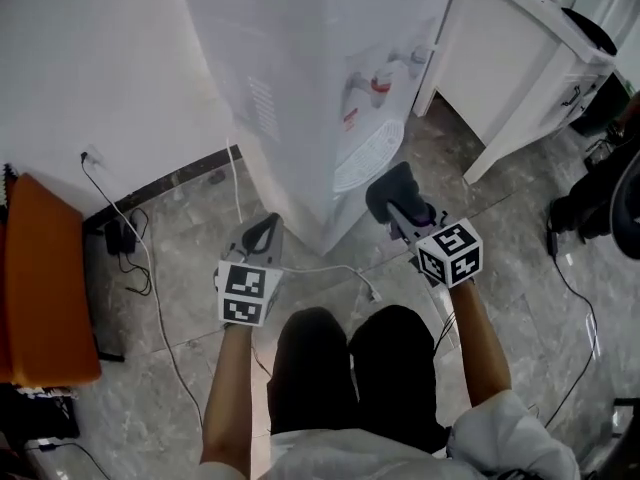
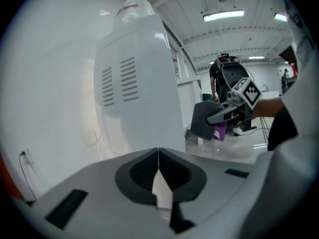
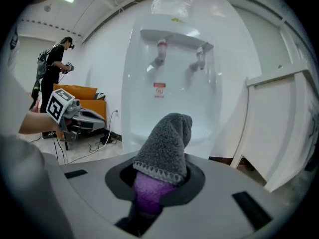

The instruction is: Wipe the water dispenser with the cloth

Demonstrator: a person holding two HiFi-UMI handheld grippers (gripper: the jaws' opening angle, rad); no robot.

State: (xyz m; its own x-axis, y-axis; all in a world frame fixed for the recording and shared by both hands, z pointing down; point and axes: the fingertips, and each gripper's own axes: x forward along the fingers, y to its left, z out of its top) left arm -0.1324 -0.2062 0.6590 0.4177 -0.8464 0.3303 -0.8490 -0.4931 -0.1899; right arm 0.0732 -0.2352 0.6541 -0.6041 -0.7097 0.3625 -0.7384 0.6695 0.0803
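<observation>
The white water dispenser (image 1: 300,78) stands on the floor ahead of me, its two taps (image 3: 179,61) and drip tray (image 1: 366,155) facing right. My right gripper (image 1: 393,200) is shut on a grey and purple cloth (image 3: 167,148), held just in front of the drip tray and apart from it. My left gripper (image 1: 262,236) is shut with nothing in it, beside the dispenser's vented side panel (image 2: 119,81). From the left gripper view, the cloth (image 2: 204,119) hangs in the right gripper by the dispenser's front.
A white cabinet (image 1: 520,63) stands right of the dispenser. Cables (image 1: 150,268) trail over the marble floor to a wall socket. An orange seat (image 1: 40,278) sits at far left. A person (image 3: 52,66) stands in the background. My legs (image 1: 350,368) are below.
</observation>
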